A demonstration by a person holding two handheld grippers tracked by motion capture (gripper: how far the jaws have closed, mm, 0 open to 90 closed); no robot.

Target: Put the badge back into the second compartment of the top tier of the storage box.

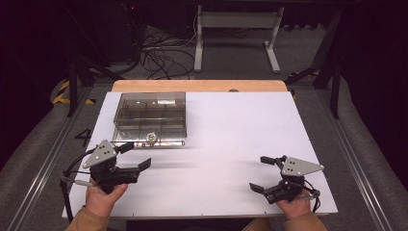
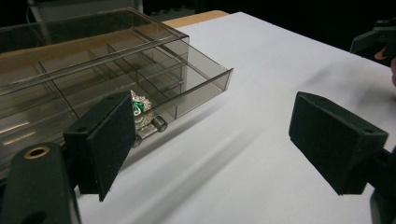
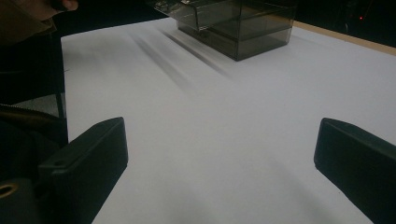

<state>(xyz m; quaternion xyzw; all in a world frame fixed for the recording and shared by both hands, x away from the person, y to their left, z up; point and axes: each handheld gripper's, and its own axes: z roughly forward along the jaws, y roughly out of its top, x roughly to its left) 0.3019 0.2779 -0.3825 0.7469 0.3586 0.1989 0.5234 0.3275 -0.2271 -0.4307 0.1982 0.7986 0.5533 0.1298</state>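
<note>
1. Left hand-held gripper (image 1: 136, 155): jaws spread wide, nothing held, just in front of the smoked plastic organizer box (image 1: 150, 117), near its front-left corner.
2. Right hand-held gripper (image 1: 261, 173): also wide open and empty, well apart from the box, off to its front-right.
3. Box sits on the white desk (image 1: 231, 139), drawer (image 2: 177, 93) partly pulled out toward the person; a small silver-green trinket (image 2: 139, 110) lies in a front compartment, behind the drawer's knob (image 2: 160, 123).
4. Risk (my read): the box looks light and isn't braced, so tugging the knob could slide the whole thing. Wide pads could also clip the drawer front instead of the knob.
5. Pose: both hands (image 1: 103, 197) come in low from the near desk edge, grippers roughly level, pointing forward and inward.
</note>
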